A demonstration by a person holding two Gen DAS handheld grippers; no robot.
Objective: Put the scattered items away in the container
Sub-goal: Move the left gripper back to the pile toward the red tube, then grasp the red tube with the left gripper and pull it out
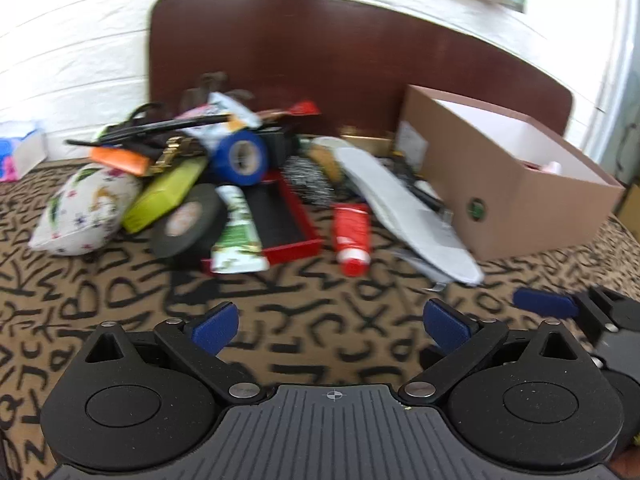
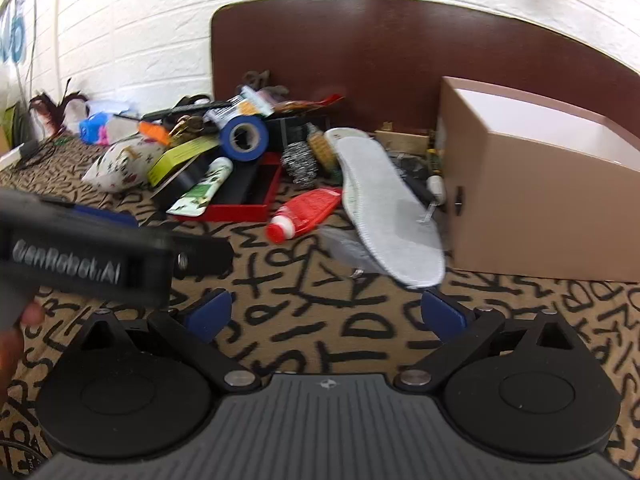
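A pile of items lies on a letter-patterned cloth: a grey insole (image 1: 404, 208) (image 2: 384, 204), a red tube (image 1: 352, 236) (image 2: 308, 212), a green-white tube (image 1: 236, 232) (image 2: 204, 188), a blue tape roll (image 1: 240, 158) (image 2: 244, 138), a black tape roll (image 1: 188, 222), a red tray (image 1: 296, 246) (image 2: 240, 212) and a floral pouch (image 1: 84, 208) (image 2: 120, 164). An open brown cardboard box (image 1: 516, 200) (image 2: 532, 216) stands to the right. My left gripper (image 1: 334, 326) is open and empty, short of the pile. My right gripper (image 2: 324, 314) is open and empty, near the insole's tip.
A dark brown headboard (image 1: 340, 52) (image 2: 400, 56) and a white brick wall stand behind the pile. A steel scourer (image 2: 300, 162), a yellow-green box (image 1: 168, 192) and an orange item (image 1: 118, 160) lie in the heap. The left gripper's body (image 2: 80, 252) crosses the right wrist view's left side.
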